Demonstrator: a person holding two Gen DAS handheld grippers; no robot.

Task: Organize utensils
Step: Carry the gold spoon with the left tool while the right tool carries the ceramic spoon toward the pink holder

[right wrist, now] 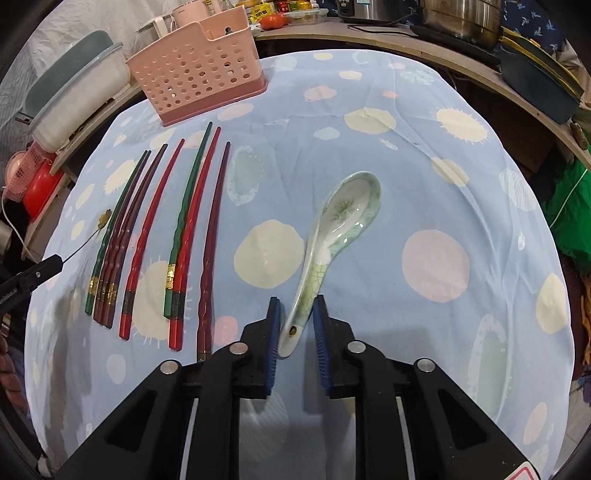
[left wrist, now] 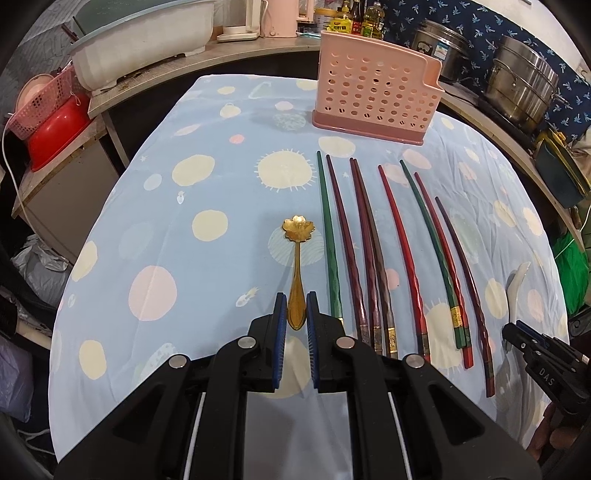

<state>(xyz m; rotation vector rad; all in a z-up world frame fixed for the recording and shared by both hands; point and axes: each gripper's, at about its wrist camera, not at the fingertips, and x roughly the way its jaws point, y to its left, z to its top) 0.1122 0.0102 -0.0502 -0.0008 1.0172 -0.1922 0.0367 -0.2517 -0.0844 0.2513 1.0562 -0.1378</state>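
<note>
A gold flower-shaped spoon (left wrist: 296, 266) lies on the blue patterned cloth (left wrist: 166, 192). My left gripper (left wrist: 296, 301) straddles its handle end, jaws close on both sides with small gaps showing. A ceramic soup spoon (right wrist: 332, 236) lies on the cloth, its handle end between the fingers of my right gripper (right wrist: 297, 306), which is open around it. Several red, green and dark chopsticks (left wrist: 388, 251) lie in a row, also in the right wrist view (right wrist: 159, 240). A pink perforated utensil holder (left wrist: 373, 88) stands at the far edge, also in the right wrist view (right wrist: 199, 70).
A white tub (left wrist: 144, 44) and a red basin (left wrist: 59, 136) sit on shelves at the left. Steel pots (left wrist: 521, 85) stand at the back right, bottles (left wrist: 362, 18) behind the holder. The cloth drops off at the table's edges.
</note>
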